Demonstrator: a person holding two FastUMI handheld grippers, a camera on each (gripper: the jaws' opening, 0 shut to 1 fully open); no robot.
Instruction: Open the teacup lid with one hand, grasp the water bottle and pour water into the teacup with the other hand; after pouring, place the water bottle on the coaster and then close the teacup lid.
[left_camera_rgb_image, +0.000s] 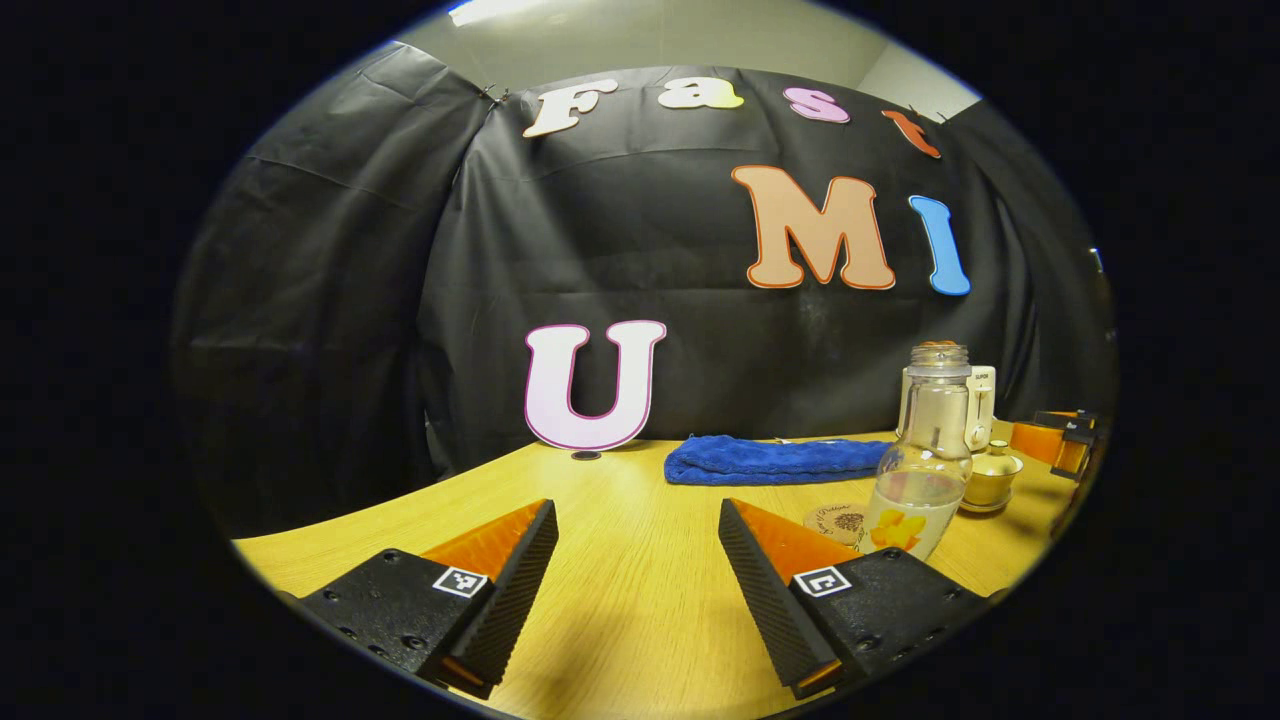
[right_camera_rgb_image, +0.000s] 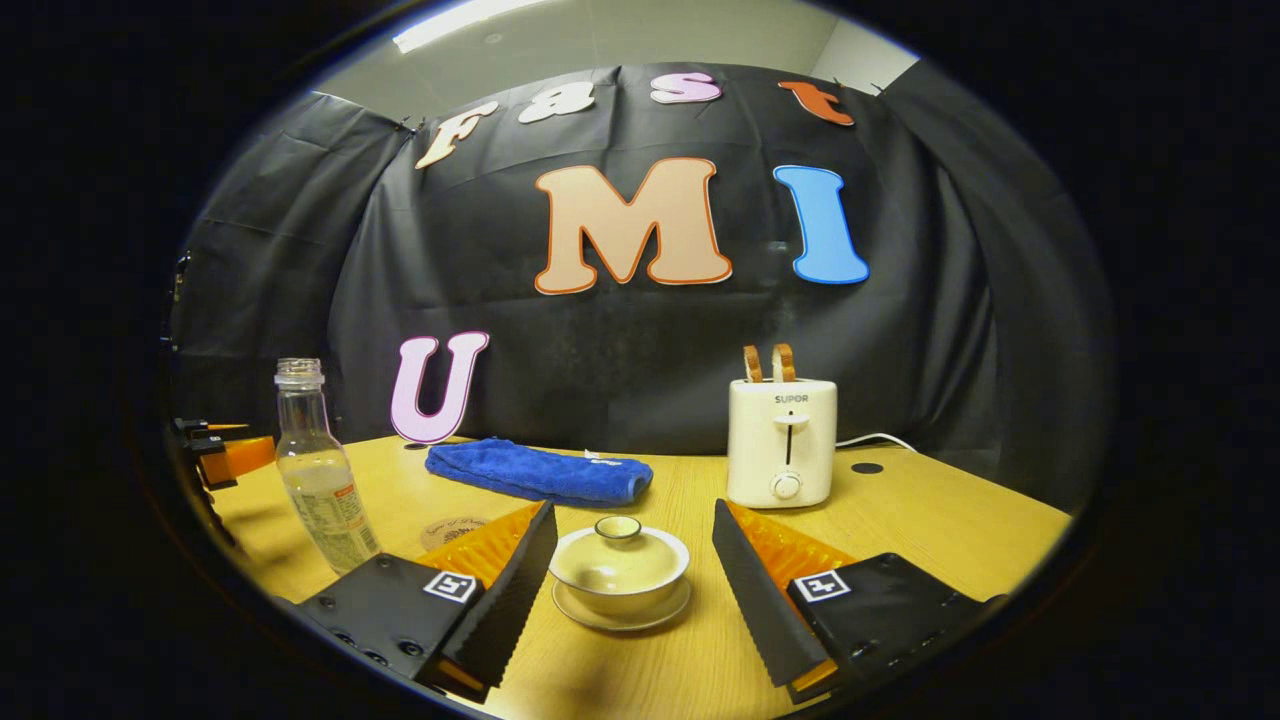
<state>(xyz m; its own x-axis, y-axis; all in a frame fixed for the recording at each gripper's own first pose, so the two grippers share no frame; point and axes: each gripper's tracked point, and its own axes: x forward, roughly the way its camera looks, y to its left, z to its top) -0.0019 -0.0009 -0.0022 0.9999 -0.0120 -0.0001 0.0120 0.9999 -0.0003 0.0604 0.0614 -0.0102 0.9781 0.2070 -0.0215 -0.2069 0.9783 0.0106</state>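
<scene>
A cream teacup (right_camera_rgb_image: 620, 580) with its lid on sits on a saucer, right ahead of my right gripper (right_camera_rgb_image: 634, 545), whose fingers stand open on either side of it without touching. The clear, uncapped water bottle (right_camera_rgb_image: 318, 475) stands upright to the left, partly filled. In the left gripper view the same water bottle (left_camera_rgb_image: 925, 460) rises at the right, with the round coaster (left_camera_rgb_image: 838, 522) at its foot and the teacup (left_camera_rgb_image: 990, 478) behind it. My left gripper (left_camera_rgb_image: 638, 535) hovers open over bare table. The coaster (right_camera_rgb_image: 452, 529) also peeks out behind my right gripper's left finger.
A folded blue towel (right_camera_rgb_image: 540, 472) lies at the back of the wooden table (right_camera_rgb_image: 950, 520). A white toaster (right_camera_rgb_image: 782, 440) with two slices stands at the back right, its cord trailing right. The other gripper (right_camera_rgb_image: 215, 455) shows orange and black at the far left.
</scene>
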